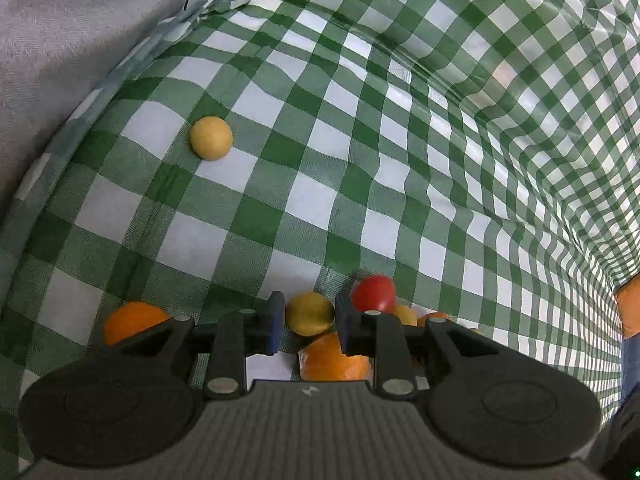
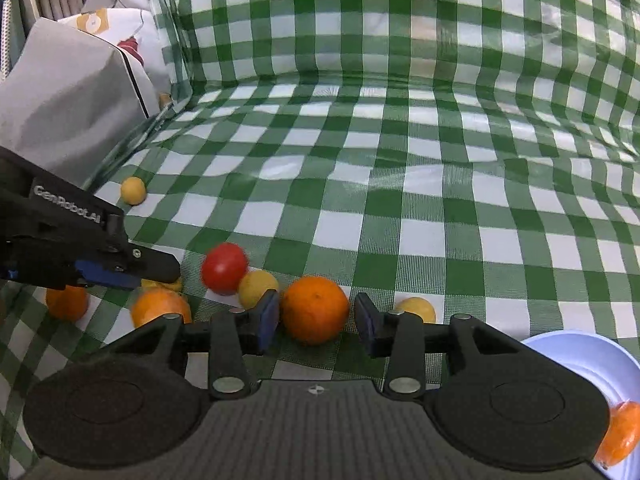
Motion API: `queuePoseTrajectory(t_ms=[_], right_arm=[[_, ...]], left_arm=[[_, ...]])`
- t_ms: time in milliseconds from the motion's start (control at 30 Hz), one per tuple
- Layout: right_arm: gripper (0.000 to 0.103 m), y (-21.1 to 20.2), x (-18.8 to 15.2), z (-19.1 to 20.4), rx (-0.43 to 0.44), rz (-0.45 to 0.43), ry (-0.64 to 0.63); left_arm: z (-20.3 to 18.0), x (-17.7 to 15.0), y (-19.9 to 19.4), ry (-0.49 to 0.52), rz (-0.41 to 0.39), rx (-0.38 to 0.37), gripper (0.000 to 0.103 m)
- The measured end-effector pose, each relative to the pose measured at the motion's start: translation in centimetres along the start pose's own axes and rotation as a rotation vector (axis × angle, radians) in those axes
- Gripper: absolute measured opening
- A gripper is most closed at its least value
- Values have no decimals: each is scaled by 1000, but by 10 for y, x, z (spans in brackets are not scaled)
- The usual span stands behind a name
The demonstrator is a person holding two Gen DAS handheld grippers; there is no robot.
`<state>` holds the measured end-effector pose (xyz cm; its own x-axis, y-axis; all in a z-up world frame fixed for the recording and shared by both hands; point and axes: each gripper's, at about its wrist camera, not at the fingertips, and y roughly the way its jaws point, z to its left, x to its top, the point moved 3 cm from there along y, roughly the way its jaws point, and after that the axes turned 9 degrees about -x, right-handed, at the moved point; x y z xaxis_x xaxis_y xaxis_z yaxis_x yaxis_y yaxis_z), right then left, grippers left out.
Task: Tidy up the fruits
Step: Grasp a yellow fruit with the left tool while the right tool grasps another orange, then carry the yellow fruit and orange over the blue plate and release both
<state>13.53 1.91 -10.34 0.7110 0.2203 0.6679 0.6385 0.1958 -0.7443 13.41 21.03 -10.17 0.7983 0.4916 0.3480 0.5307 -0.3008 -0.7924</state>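
Fruits lie on a green-and-white checked cloth (image 2: 400,160). My left gripper (image 1: 310,320) is open, its fingers either side of a small yellow fruit (image 1: 309,313) without pressing it. An orange (image 1: 334,356) lies just below, a red tomato (image 1: 374,293) to the right, another orange (image 1: 132,320) to the left, and a lone yellow fruit (image 1: 211,137) farther off. My right gripper (image 2: 316,318) is open around a large orange (image 2: 315,309), not closed on it. The red tomato (image 2: 224,267), yellow fruits (image 2: 256,288) (image 2: 416,309) and the left gripper (image 2: 132,268) show in the right wrist view.
A light blue plate (image 2: 592,364) at the lower right of the right wrist view holds an orange (image 2: 620,432). A grey bag (image 2: 68,108) stands at the cloth's left edge. The cloth rises as a backdrop (image 2: 400,20) behind. A lone yellow fruit (image 2: 133,190) lies near the bag.
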Motion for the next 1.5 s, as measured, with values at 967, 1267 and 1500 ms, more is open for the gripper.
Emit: queuePoseTrajectory(t_ms=[967, 1267, 1500], right_arm=[[39, -67, 20, -34, -24, -101, 40], [39, -105, 21, -64, -66, -133, 41], [39, -122, 18, -78, -79, -152, 53]], left_arm=[[-43, -2, -30, 146, -81, 84, 29], [-72, -15, -45, 213, -96, 84, 29], [-87, -22, -46, 264, -102, 81, 29]])
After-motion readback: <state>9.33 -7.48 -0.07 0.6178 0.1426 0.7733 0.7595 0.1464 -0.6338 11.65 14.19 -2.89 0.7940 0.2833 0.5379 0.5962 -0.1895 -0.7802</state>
